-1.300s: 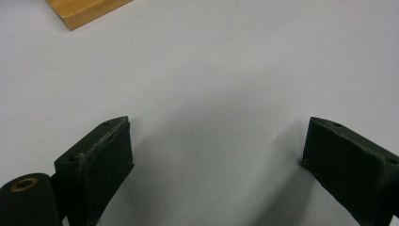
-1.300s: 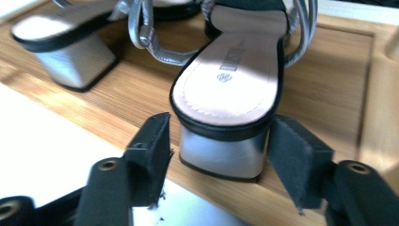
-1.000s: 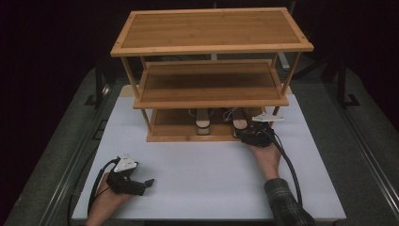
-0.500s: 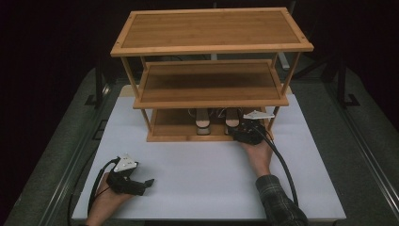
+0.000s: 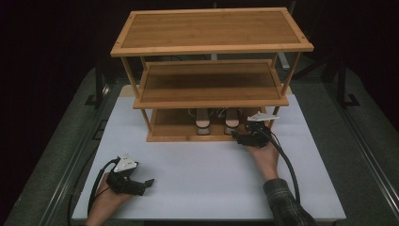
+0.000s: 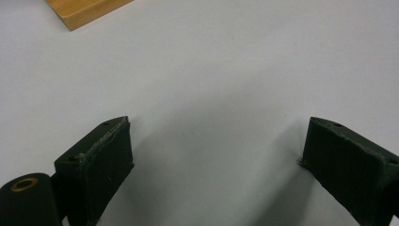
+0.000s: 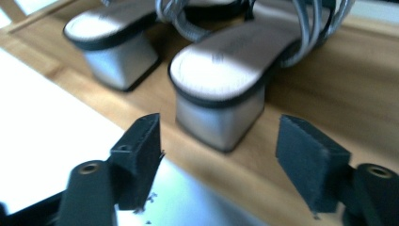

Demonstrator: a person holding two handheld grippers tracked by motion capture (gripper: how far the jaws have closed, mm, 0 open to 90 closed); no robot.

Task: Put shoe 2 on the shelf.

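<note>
We see the right gripper (image 7: 216, 155) at the front edge of the bottom shelf (image 7: 329, 103) of the wooden rack (image 5: 211, 28); its jaws have just been opening and stand released, nothing pressed between them; the block heel of the near sandal (image 7: 230, 70) sits just ahead of the gap between the jaws, clear of both pads, heel end facing them; the second sandal (image 7: 113, 37) stands beside it, off past the left jaw and slightly farther back; both are silver-grey with straps, upright on the shelf.

In the high view the right gripper (image 5: 248, 136) points into the rack at shelf level, the sandals (image 5: 216, 121) just beyond its jaws, side by side under the middle shelf (image 5: 211, 84).

Left gripper (image 6: 216, 155) rests low over the white counter (image 6: 226, 61); jaws wide apart and released, bare counter between them; a corner of the rack's base (image 6: 84, 12) lies well ahead, up and left of the jaws.
</note>
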